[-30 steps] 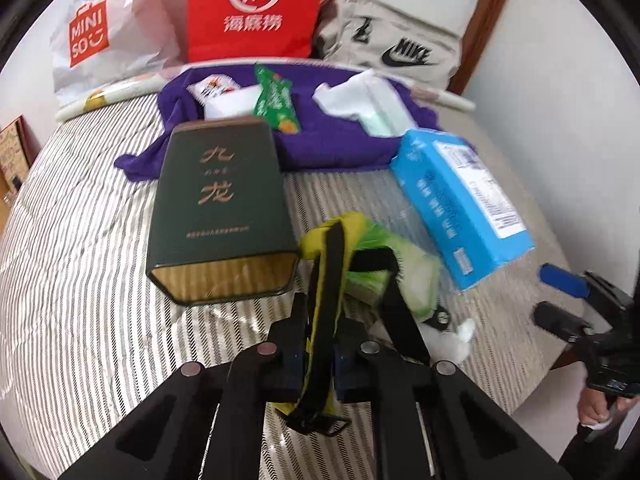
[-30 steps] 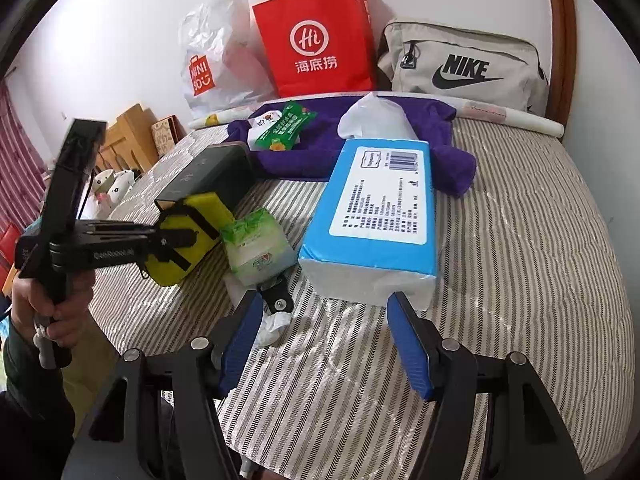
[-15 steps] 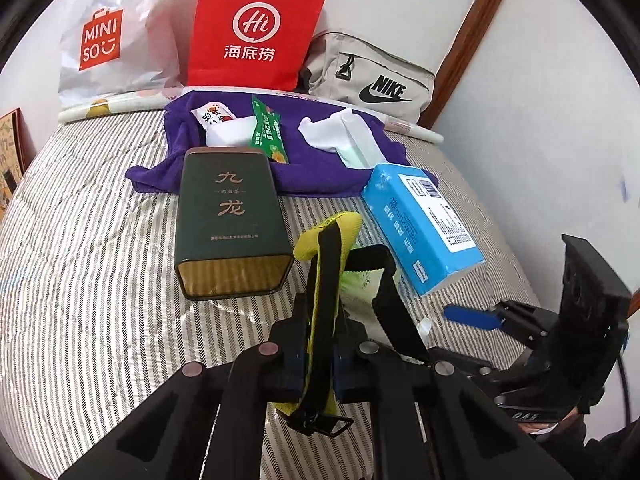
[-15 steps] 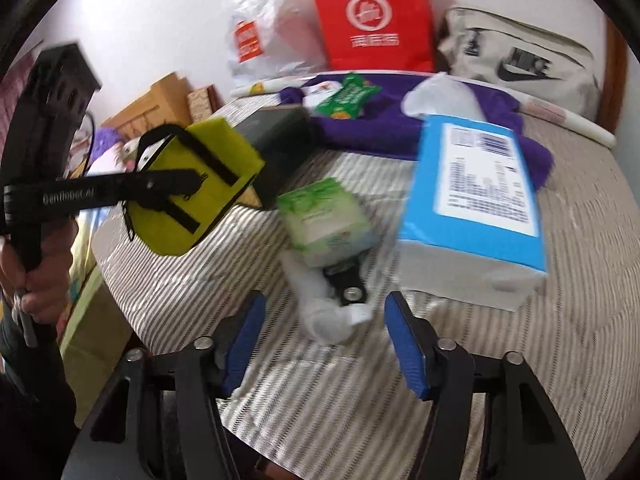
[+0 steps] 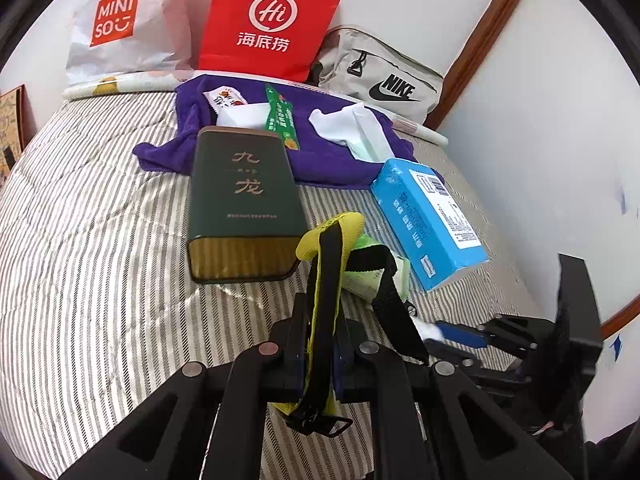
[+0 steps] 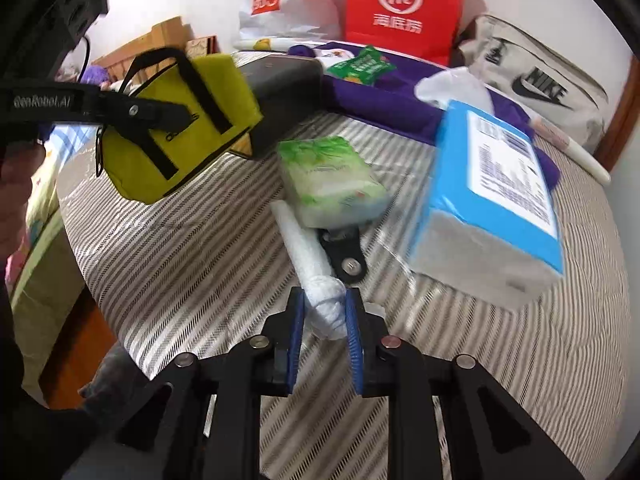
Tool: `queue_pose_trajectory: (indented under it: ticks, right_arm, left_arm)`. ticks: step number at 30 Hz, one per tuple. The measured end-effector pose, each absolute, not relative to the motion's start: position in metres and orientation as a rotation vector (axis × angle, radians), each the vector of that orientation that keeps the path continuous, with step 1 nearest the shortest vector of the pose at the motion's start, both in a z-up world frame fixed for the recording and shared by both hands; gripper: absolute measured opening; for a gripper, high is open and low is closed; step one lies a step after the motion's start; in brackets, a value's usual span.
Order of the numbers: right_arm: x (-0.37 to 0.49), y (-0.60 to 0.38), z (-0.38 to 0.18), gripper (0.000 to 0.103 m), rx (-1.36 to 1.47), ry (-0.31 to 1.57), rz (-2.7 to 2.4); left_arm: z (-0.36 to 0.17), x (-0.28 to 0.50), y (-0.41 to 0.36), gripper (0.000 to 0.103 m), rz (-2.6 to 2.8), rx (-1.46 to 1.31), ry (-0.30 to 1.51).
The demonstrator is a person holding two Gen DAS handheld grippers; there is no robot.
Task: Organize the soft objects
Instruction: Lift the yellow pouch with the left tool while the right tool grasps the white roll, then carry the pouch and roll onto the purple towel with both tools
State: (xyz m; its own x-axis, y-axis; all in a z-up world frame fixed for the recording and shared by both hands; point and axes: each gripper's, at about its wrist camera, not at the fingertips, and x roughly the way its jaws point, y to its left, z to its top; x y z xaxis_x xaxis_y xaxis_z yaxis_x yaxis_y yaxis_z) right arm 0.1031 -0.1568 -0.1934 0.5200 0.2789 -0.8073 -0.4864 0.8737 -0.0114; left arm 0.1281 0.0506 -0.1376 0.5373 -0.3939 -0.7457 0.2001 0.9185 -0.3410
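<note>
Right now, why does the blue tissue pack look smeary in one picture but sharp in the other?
In the right wrist view, motion blur smears the blue tissue pack and the Nike bag; only the white roll between the closing right gripper looks crisp. In the left wrist view the pack's print is sharp, though the fisheye bends the striped bed.

Items I can't read fully from here:
- Yellow pouch [image 5: 336, 240]: in my left view only its edge and black straps show; the faces are hidden.
- Green tissue pack [image 5: 370, 278]: mostly covered by that pouch.
- Black clip [image 6: 346, 254]: upper part under the green pack.
- Blue tissue pack [image 6: 496, 196]: motion-blurred, label print unreadable.
- Purple cloth [image 5: 320, 160]: partly covered by the dark green tin [image 5: 244, 196].
</note>
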Motion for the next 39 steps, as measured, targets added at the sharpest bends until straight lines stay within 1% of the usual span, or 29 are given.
queue_pose_trajectory:
  ticks: [8,14,18,27,39]
  right_arm:
    - [0.079,-0.217,-0.174,0.019,-0.231,0.893,0.371]
    - [0.084,-0.25,-0.178,0.019,-0.161,0.906,0.295]
    - [0.081,-0.255,-0.17,0.019,-0.116,0.876,0.304]
    - [0.082,-0.257,-0.132,0.019,-0.059,0.781,0.341]
    - [0.109,-0.248,-0.092,0.019,-0.009,0.701,0.391]
  left_arm:
    - [-0.14,0.118,0.059,0.009,-0.322,-0.232,0.952]
    - [-0.139,0.116,0.061,0.009,-0.297,-0.235,0.955]
    - [-0.131,0.113,0.059,0.009,-0.28,-0.222,0.948]
    - [-0.106,0.115,0.062,0.009,-0.257,-0.222,0.918]
    - [-0.077,0.139,0.064,0.009,-0.257,-0.225,0.894]
